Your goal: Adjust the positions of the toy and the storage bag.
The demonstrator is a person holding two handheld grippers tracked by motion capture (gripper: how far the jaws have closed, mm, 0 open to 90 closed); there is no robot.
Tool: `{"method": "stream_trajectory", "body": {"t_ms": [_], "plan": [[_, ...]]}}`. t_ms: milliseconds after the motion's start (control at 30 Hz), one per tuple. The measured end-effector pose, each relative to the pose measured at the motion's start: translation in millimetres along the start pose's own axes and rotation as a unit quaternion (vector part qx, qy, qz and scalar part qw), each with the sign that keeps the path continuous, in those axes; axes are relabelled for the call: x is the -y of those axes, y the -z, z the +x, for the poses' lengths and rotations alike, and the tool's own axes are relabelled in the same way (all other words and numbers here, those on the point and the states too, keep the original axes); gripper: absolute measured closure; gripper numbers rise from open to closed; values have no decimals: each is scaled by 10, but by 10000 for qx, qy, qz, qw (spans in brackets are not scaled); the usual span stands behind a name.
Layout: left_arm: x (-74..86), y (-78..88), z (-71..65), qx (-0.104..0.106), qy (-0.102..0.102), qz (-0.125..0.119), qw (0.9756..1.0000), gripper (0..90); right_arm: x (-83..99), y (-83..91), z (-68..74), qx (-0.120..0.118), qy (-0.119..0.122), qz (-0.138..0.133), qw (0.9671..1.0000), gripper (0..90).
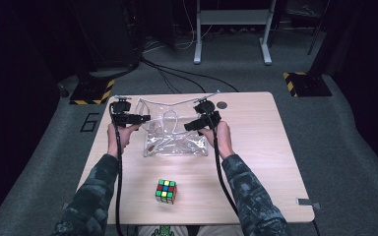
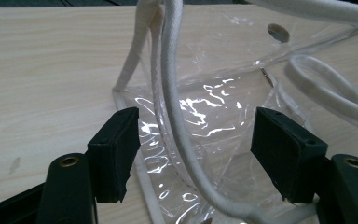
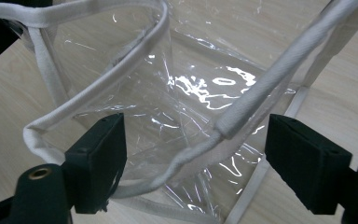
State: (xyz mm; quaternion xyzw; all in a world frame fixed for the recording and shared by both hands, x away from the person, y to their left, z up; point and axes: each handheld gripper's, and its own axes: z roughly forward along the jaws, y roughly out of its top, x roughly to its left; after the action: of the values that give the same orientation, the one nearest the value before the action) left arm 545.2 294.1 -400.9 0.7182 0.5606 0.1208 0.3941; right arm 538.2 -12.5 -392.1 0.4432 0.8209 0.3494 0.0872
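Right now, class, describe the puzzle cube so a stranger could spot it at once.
Start at the pale wooden table. Nearer the person than the clear plastic bag sits a small cube, alone. Its grid of bright coloured squares on black marks it out.

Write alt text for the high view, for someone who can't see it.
A person's two hands hold open grippers, left and right, at either side of a clear plastic bag with white trim on a pale wooden table. A colourful puzzle cube sits nearer the person, apart from the bag.
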Motion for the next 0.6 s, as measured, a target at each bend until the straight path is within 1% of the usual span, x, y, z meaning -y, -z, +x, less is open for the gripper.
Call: {"method": "stream_trajectory", "body": {"t_ms": [67, 100, 133, 167, 200, 233, 267, 300, 333, 367, 433, 500, 533, 600], "plan": [[6, 0, -4, -1, 21, -9, 10000, 354, 17, -24, 7, 30, -10, 55, 10000, 242], [16, 6, -4, -28, -22, 0, 10000, 368, 24, -37, 6, 54, -17, 69, 10000, 258], [16, 6, -4, -28, -22, 0, 10000, 376, 24, -37, 6, 54, -17, 69, 10000, 258], [21, 6, -2, -80, -7, -24, 10000, 382, 38, -53, 0, 39, -20, 115, 9999, 292], [29, 11, 10, -134, 29, -48, 9999, 384, 46, -61, -7, 66, -3, 134, 9999, 304], [29, 11, 10, -134, 29, -48, 9999, 386, 52, -65, -12, 84, -42, 171, 9998, 315], [31, 15, 18, -185, 46, -114, 9998, 387, 57, -68, -17, 83, -100, 186, 9997, 321], [31, 15, 18, -185, 46, -114, 9998, 396, 60, -72, -26, 79, -99, 199, 9997, 321], [28, 6, 26, -255, 50, -104, 9996, 398, 64, -73, -27, 86, -102, 203, 9997, 322], [29, -2, 31, -265, 69, -91, 9996, 397, 67, -74, -27, 92, -109, 208, 9997, 322], [31, -11, 37, -273, 46, -50, 9996, 397, 71, -75, -33, 92, -105, 204, 9997, 319], [50, -52, 31, -283, 25, 62, 9996, 407, 80, -77, -36, 80, -138, 214, 9996, 320], [50, -52, 31, -283, 25, 62, 9996, 421, 84, -81, -39, 92, -143, 231, 9996, 323], [62, -79, 30, -261, 48, 173, 9995, 451, 97, -89, -53, 96, -146, 238, 9996, 337]]}}
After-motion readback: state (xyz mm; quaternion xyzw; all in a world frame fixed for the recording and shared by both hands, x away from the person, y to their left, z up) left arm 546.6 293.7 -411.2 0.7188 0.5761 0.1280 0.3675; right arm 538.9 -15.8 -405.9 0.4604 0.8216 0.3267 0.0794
